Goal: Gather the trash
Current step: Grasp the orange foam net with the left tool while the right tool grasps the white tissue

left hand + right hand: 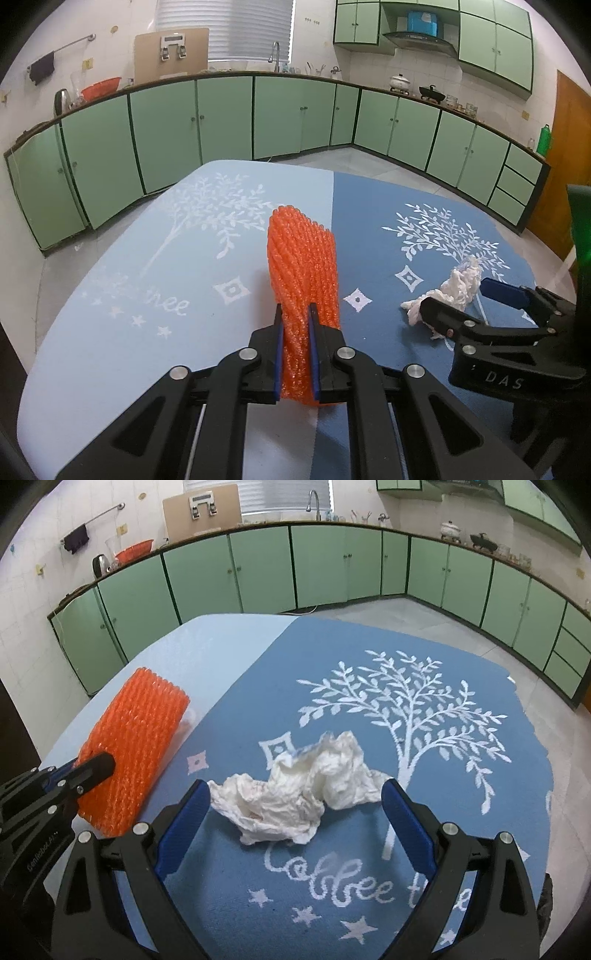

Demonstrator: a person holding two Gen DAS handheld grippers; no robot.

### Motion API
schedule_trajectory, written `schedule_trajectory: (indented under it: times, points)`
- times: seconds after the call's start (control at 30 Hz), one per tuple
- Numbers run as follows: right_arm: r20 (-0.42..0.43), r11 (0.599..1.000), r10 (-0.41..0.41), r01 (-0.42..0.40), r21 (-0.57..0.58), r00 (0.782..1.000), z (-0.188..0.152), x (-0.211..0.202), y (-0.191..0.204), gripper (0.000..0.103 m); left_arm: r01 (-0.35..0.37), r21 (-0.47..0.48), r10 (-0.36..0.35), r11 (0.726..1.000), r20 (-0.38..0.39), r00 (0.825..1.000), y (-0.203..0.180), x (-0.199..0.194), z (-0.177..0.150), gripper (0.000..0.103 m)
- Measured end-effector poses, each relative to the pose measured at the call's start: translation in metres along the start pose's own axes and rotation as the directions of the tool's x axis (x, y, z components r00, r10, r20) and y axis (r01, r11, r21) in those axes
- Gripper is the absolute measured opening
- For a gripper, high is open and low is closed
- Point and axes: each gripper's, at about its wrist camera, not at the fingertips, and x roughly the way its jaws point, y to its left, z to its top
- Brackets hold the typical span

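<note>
Left wrist view: left claw (295, 341) clamped on the orange net (303, 266), held upright over the middle of the desk (110, 266), with the tissue (454, 291) to the right between the right claw's fingers. Right wrist view: right claw (295, 808) spread wide around the crumpled tissue (299, 794), which lies on the dark blue half of the desk (480, 812), net (136, 746) off to the left. Best done by lowering until the fingertips (192, 797) brush the cloth, then closing squarely on the tissue's bulk, not its loose edge.

"DAS" on right gripper (480, 302); tablecloth (332, 886) perhaps "Coffee".
</note>
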Motion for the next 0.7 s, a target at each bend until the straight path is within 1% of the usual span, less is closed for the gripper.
schedule_trajectory:
  times: [0.07, 0.13, 0.2, 0.27, 0.3, 0.47, 0.7]
  points:
    - [-0.018, 1.000, 0.023, -0.023, -0.002, 1.000, 0.000, 0.003, 0.001, 0.070, 0.001, 0.000, -0.001, 1.000, -0.002, 1.000, 0.000, 0.001, -0.001, 0.011]
    - [-0.036, 0.999, 0.040, -0.040, 0.001, 0.999, -0.002, 0.005, 0.001, 0.061, 0.003, 0.000, -0.003, 1.000, -0.003, 1.000, 0.000, 0.002, 0.000, 0.011]
    - [-0.038, 0.998, 0.058, -0.058, -0.005, 0.998, -0.003, 0.004, 0.003, 0.045, 0.006, 0.001, -0.006, 1.000, -0.002, 1.000, -0.001, 0.001, -0.001, 0.011]
    - [-0.033, 0.997, 0.075, -0.076, -0.012, 0.997, -0.004, 0.002, 0.005, 0.034, 0.009, 0.003, -0.009, 1.000, -0.001, 1.000, -0.002, 0.000, -0.001, 0.011]
    - [-0.032, 0.996, 0.083, -0.083, -0.012, 0.996, -0.004, 0.001, 0.005, 0.030, 0.011, 0.004, -0.011, 1.000, 0.000, 1.000, -0.003, 0.000, -0.001, 0.011]
    - [-0.013, 0.991, 0.127, -0.127, 0.035, 0.992, -0.006, -0.010, -0.003, 0.026, 0.022, 0.009, -0.022, 1.000, 0.010, 1.000, -0.006, -0.006, 0.000, 0.011]
    - [0.054, 0.991, 0.119, -0.122, 0.046, 0.991, -0.003, -0.046, -0.014, 0.025, 0.050, 0.022, -0.050, 0.999, 0.034, 0.998, -0.017, -0.022, 0.003, 0.011]
